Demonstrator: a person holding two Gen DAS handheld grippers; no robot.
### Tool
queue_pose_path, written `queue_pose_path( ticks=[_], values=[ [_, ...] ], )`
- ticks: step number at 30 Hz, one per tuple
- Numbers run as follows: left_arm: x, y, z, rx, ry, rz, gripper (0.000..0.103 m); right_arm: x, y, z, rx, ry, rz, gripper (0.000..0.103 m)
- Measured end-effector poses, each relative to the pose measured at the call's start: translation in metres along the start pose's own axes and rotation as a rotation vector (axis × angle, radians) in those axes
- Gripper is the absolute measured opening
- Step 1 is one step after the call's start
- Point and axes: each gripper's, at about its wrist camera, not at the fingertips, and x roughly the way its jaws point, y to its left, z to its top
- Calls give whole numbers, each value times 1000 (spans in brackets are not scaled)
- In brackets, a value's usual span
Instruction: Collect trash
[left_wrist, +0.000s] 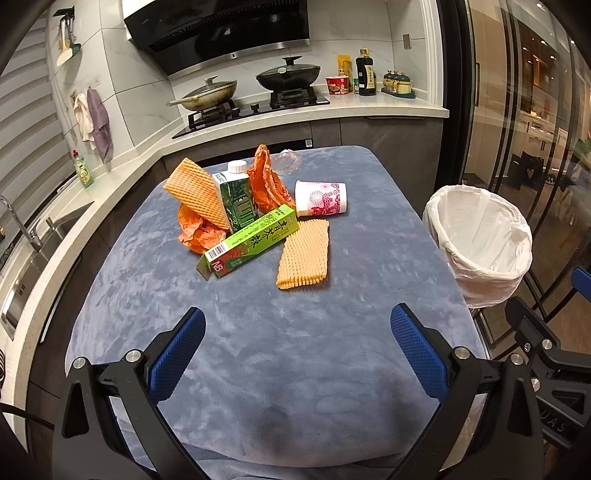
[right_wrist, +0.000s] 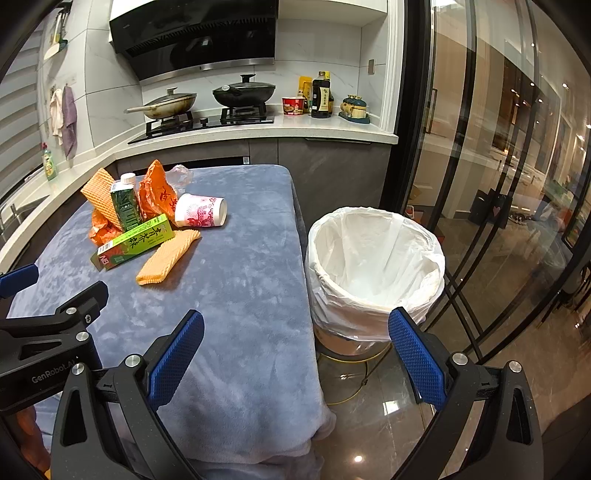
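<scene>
left gripper: fingers spread, holding nothing, above the near tabletop | right gripper: fingers spread, holding nothing, over the tabletop's right edge | trash pile, green box, foam sleeve, paper cup: mid-tabletop, well ahead of both | lined bin: right of tabletop, just beyond right finger

Grey-blue plush cloth over the tabletop; black range hood; gas hob bearing a lidded pan and lidded black wok; dark sauce bottle; red instant-noodle cup; green dish-soap bottle; hanging cloths; glass sliding doors.
</scene>
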Motion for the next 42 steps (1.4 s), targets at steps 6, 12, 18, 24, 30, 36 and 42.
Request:
queue_pose_path(
  ticks=[6,12,18,24,30,36,42],
  values=[
    [0,0,0,0,-1,-1,96,0,0,-1,0,-1,1,96],
    [-4,0,1,-3,-1,1,96,-1,1,-1,1,1,2,96],
    [-3,-1,0,-2,-1,1,96,-1,1,-2,3,0,1,96],
    [-4,-1,0,-3,-2,2,96,-1,2,-4,3,0,2,96],
    [-6,-2,0,-5,-2,3,96,-2,2,-4,1,-2,4,96],
    [-6,-1,0,-6,-2,2,96,-2,3,-4,1,-2,3,96],
    [-6,-1,0,-5,-3,2,96,-1,3,-4,0,-3,4,96]
  ],
)
